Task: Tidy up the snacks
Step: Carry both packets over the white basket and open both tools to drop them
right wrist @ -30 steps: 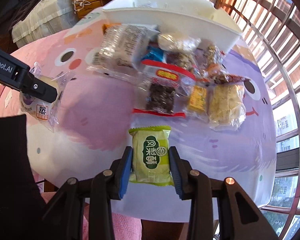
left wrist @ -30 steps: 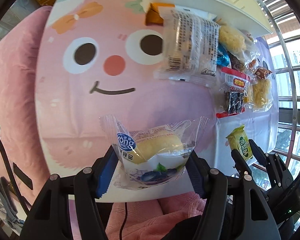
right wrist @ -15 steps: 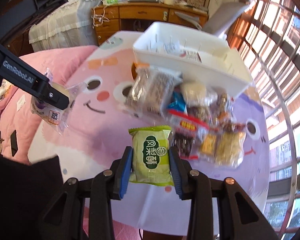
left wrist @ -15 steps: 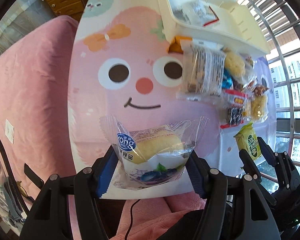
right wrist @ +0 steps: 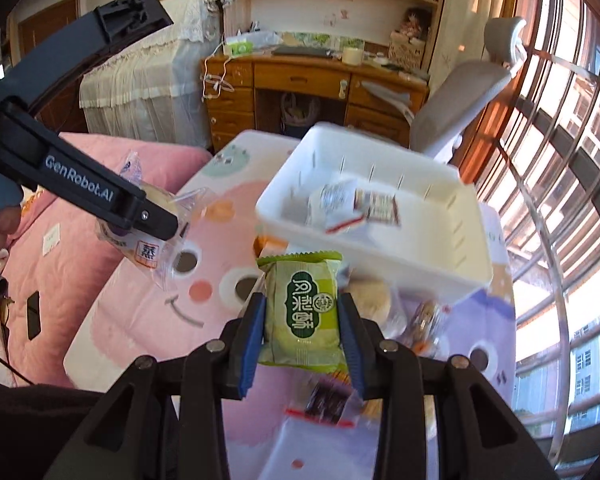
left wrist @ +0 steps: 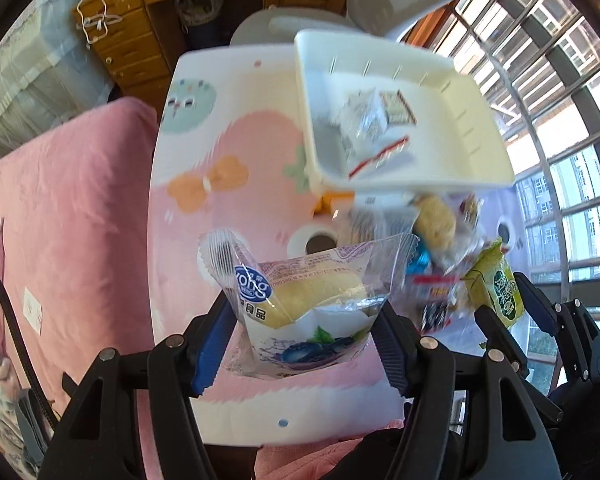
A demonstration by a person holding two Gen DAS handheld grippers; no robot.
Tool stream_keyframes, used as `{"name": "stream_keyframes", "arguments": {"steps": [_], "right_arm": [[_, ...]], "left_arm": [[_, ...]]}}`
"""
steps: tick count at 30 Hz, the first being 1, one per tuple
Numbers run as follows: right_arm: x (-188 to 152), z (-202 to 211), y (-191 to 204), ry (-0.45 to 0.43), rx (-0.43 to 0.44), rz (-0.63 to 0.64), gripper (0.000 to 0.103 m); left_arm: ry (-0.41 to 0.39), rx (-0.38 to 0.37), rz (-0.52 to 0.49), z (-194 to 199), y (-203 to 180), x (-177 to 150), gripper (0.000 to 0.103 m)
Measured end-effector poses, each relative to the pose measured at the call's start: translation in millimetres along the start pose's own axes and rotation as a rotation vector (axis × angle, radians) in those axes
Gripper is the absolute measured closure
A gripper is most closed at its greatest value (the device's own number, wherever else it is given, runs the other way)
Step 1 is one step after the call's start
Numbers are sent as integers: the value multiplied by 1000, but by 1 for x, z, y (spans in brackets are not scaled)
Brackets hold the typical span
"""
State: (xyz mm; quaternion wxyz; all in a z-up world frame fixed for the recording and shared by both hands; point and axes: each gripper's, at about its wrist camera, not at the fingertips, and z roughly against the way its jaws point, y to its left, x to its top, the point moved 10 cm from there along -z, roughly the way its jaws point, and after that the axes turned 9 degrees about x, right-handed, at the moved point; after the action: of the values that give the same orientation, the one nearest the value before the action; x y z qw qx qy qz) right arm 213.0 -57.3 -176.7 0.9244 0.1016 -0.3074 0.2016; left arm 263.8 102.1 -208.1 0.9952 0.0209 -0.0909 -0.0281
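Step in hand, as judged: carrying two snacks toward the white bin (right wrist: 380,240).

Left gripper (left wrist: 304,320): clamped on blueberry cake packet (left wrist: 300,300), marked "ong".

Right gripper (right wrist: 302,320): clamped on green pastry packet (right wrist: 302,312), Chinese lettering. Both packets were held above the table.

Next, likely: reach over bin, release.

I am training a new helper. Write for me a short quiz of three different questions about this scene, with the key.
1. True or false: the left gripper holds a blueberry cake pack.
2. What does the right gripper hold? A) red pack B) green pack C) nothing
3. Fill in: the white bin already has ____ inside it.

Key: 1 true; 2 B; 3 snack packs
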Motion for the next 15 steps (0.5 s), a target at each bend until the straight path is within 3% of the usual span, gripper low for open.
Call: {"name": "stream_keyframes", "arguments": {"steps": [8, 15], "right_arm": [[44, -4, -53, -50, 3, -75, 66], [47, -22, -101, -48, -22, -143, 66]], "left_arm": [[-19, -11, -3, 1, -28, 49, 38], [-47, -44, -18, -12, -55, 83, 38]]}}
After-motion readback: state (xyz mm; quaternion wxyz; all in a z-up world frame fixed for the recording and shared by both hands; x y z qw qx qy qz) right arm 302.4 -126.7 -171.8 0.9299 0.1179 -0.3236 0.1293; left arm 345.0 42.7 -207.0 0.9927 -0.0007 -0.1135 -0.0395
